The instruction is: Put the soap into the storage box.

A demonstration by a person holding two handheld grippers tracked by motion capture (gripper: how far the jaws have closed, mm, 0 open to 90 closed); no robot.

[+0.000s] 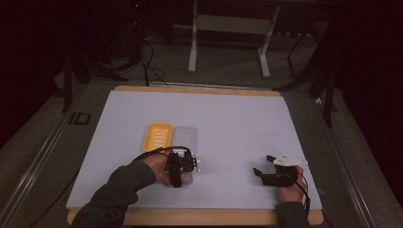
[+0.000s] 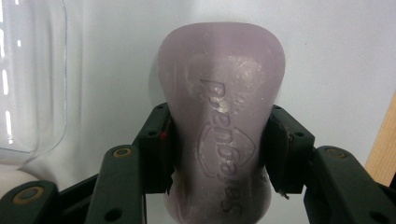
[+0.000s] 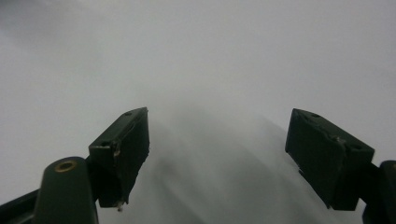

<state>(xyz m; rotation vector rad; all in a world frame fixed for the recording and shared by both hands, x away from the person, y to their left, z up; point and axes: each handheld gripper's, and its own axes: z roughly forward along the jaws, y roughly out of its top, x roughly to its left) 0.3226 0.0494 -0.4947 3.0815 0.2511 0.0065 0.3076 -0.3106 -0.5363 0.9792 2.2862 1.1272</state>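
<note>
A pale lilac bar of soap (image 2: pixel 222 84) with embossed lettering lies on the white table cover, and my left gripper (image 2: pixel 219 140) is shut on it, one pad pressed against each long side. From above, the left gripper (image 1: pixel 182 172) points down near the table's front left, with the soap (image 1: pixel 188 179) peeking out beneath it. My right gripper (image 1: pixel 262 165) rests at the front right with its jaws wide apart. In the right gripper view nothing lies between the open jaws of the right gripper (image 3: pixel 217 140), just bare white surface.
A yellow soap dish (image 1: pixel 158 136) and a clear plastic lid (image 1: pixel 185 137) sit side by side just beyond the left gripper; the lid (image 2: pixel 32 79) lies close beside the soap. The table's wooden edge (image 2: pixel 383 140) runs near the soap's other side.
</note>
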